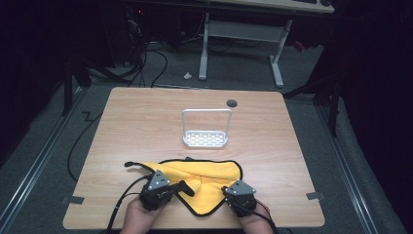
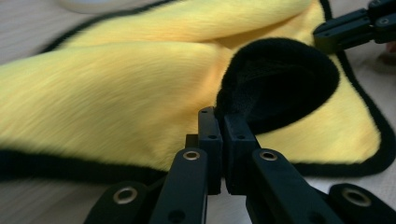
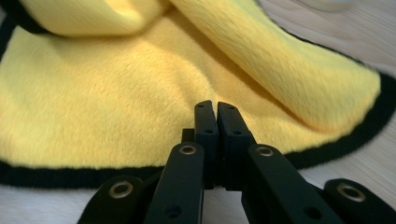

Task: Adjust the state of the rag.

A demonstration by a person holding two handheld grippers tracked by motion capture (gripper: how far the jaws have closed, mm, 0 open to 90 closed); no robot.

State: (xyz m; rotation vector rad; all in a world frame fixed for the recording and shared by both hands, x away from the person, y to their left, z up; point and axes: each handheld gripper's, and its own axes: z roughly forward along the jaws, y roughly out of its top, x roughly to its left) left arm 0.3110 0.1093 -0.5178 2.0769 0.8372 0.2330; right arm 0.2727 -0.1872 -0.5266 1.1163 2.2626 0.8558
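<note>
A yellow cloth [image 1: 210, 174] with a black hem lies crumpled at the near middle of the wooden table [image 1: 141, 126]. My left gripper [image 1: 186, 188] is at the cloth's left side. In the left gripper view its jaws [image 2: 219, 114] are pressed together, and a turned-up flap showing the cloth's [image 2: 116, 84] black underside rises from their tips. My right gripper [image 1: 227, 190] sits at the cloth's right edge, also seen in the left gripper view [image 2: 345, 28]. In its own view the jaws [image 3: 215, 105] are closed over the cloth's hem [image 3: 116, 93]; I cannot tell whether any cloth is pinched.
A white plastic rack [image 1: 205, 129] with a tall hoop handle stands behind the cloth at the table's middle. A round cable hole [image 1: 232, 103] is near the far edge. Grey tape tabs [image 1: 73, 199] mark the near side edges. Cables trail across the floor at the left.
</note>
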